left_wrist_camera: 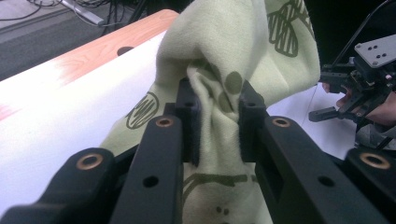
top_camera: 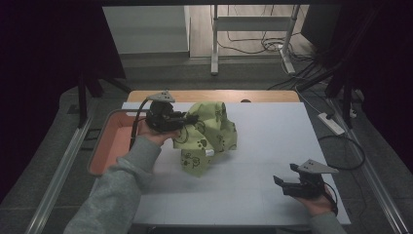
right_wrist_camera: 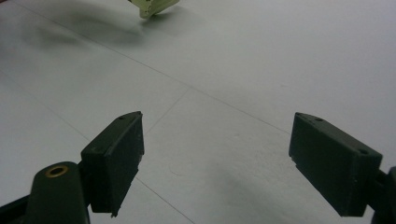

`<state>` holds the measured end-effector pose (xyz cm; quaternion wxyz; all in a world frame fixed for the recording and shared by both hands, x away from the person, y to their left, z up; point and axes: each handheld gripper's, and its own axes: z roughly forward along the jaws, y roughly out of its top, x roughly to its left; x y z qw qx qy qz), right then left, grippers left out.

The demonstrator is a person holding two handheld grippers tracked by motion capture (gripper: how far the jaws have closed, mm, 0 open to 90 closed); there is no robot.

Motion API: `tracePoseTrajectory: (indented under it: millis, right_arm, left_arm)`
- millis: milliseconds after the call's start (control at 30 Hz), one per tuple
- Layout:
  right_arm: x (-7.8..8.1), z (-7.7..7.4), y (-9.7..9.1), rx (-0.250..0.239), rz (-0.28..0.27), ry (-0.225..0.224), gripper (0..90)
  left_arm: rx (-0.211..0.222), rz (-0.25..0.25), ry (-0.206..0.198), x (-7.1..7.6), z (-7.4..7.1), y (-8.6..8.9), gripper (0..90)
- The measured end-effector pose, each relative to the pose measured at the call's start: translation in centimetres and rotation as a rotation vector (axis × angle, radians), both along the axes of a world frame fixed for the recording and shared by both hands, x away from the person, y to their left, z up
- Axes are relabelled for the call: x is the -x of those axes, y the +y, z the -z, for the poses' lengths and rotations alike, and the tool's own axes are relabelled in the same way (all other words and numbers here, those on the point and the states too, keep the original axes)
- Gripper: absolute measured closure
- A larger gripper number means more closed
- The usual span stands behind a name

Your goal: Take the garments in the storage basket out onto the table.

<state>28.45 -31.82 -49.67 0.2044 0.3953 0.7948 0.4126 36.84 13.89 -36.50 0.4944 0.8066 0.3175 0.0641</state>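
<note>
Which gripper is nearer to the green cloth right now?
Left. The left gripper is shut on a fold of the green cloth, holding it up. The right gripper sits open over the white table, well apart from the cloth.

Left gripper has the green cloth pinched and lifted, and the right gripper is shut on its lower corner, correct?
Not quite. The left gripper does pinch the green cloth, but the right gripper is open over the bare table, apart from the cloth, as the right gripper view shows.
</note>
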Motion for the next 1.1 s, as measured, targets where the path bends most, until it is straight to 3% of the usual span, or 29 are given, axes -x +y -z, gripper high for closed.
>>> tracePoseTrajectory:
  millis: [300, 900, 1100]
  right_arm:
    - [0.0, 0.0, -0.1, 0.001, 0.002, -0.002, 18.8]
    - [0.0, 0.0, -0.1, 0.003, 0.005, -0.001, 18.8]
    - [0.0, 0.0, -0.2, 0.003, 0.007, 0.000, 18.9]
  left_arm:
    - [-0.002, 0.020, 0.002, -0.1, 0.6, -1.4, 76.3]
    - [-0.045, 0.042, 0.046, -0.6, 3.9, -3.8, 76.2]
    - [-0.038, 0.049, 0.052, -0.6, 4.7, -4.3, 76.2]
